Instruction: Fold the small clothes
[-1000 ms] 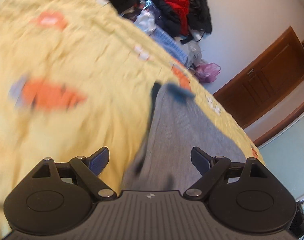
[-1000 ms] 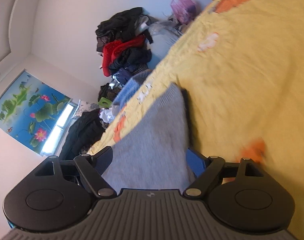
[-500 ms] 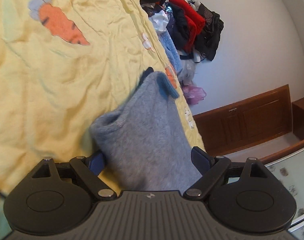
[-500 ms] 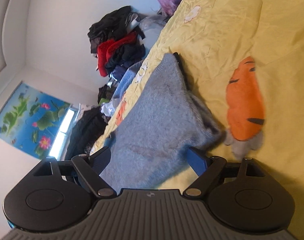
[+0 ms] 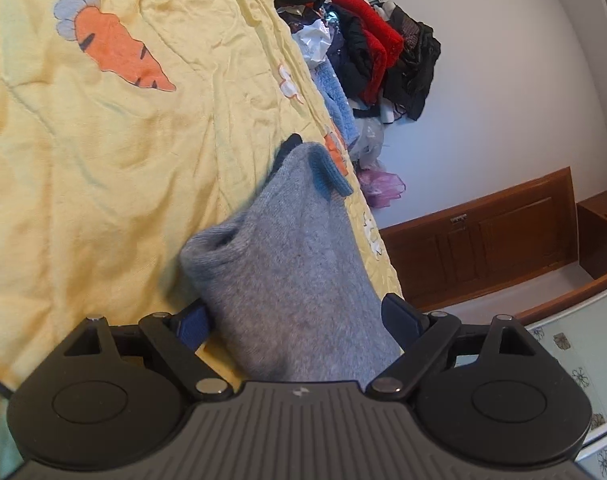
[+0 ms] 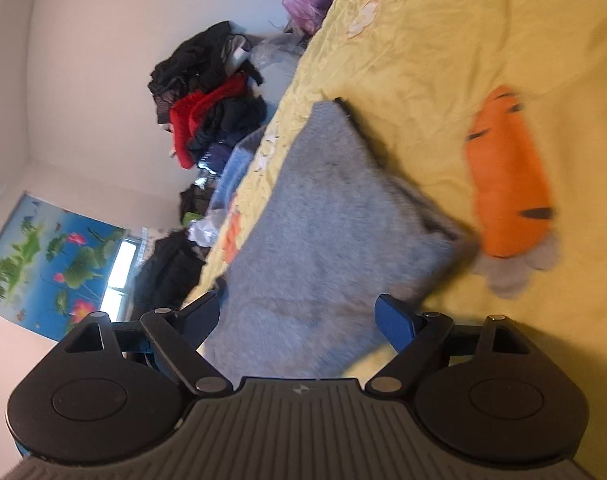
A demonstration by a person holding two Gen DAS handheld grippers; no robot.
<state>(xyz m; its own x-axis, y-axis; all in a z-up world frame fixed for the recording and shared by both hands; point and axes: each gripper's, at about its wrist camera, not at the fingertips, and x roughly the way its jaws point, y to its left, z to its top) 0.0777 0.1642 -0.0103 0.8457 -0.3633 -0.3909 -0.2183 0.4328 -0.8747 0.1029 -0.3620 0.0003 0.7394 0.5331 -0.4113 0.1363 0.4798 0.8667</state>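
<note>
Left wrist view. A grey knitted garment [image 5: 291,264], soft and slightly fuzzy, lies on a yellow bedsheet [image 5: 115,168] printed with orange carrots [image 5: 119,58]. The garment is folded over itself: its left edge forms a rounded, puffed fold, and a teal ribbed trim [image 5: 329,174] shows at its far end, with a dark edge just beyond. The near end of the garment runs between the fingers of the left gripper [image 5: 299,322], whose jaws stand wide; the blue left pad sits at the garment's edge, but no pad is seen pressing the cloth. Beyond the bed's edge, a pile of clothes [image 5: 375,56] in black, red and light blue rests against a white wall, with a wooden cabinet [image 5: 487,240] to the right.

Right wrist view. The same grey knitted garment [image 6: 323,240] lies flat near the bed's edge on the yellow bedsheet [image 6: 463,40], its right corner lifted slightly beside an orange carrot print [image 6: 507,172], which is blurred. The right gripper [image 6: 299,320] hovers at the garment's near end with jaws wide, having just been opening; the cloth lies between them, ungripped. The pile of clothes [image 6: 207,96] and a lotus picture [image 6: 51,264] appear at the left.
</note>
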